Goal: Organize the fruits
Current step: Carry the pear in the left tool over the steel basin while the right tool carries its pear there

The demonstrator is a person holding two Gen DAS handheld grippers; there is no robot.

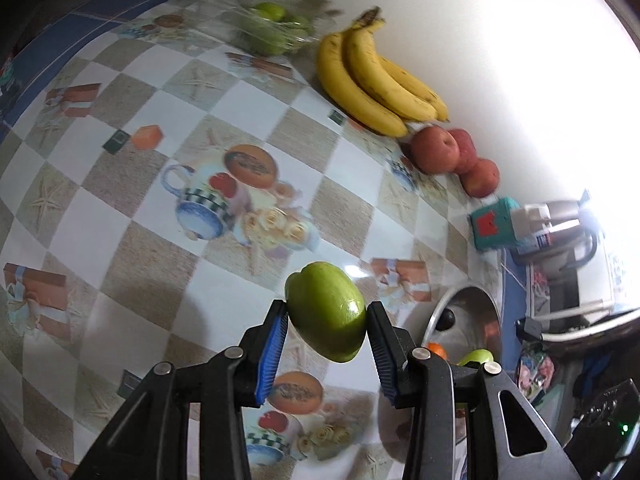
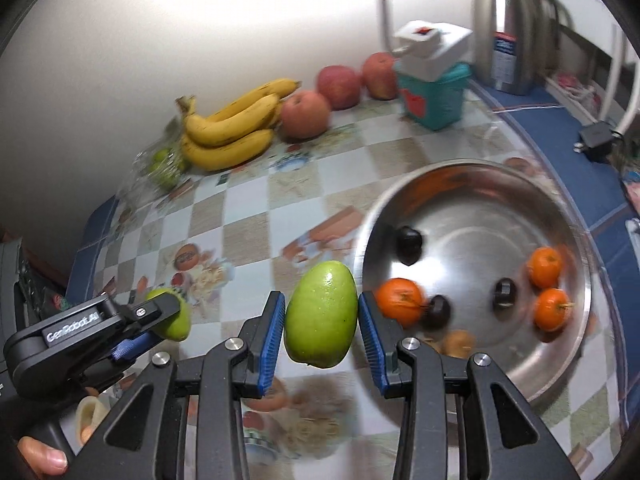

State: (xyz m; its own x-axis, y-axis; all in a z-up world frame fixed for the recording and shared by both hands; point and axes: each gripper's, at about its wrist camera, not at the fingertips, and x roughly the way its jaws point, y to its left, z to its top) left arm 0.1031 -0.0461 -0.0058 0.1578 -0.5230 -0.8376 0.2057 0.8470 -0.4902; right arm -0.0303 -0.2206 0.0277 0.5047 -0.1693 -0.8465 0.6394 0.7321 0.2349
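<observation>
Each gripper, left gripper (image 1: 327,322) and right gripper (image 2: 321,320), has its jaws clenched on a smooth green oval fruit (image 1: 326,312) (image 2: 321,314) above the desk (image 1: 120,208). Narrow grips on glossy skin: either may slip before reaching the steel bowl (image 2: 472,184) at right.

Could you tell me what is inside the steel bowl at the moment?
The steel bowl holds three oranges, three dark round fruits and a blurred brownish item near its front wall. The right gripper covers part of the front edge.
</observation>
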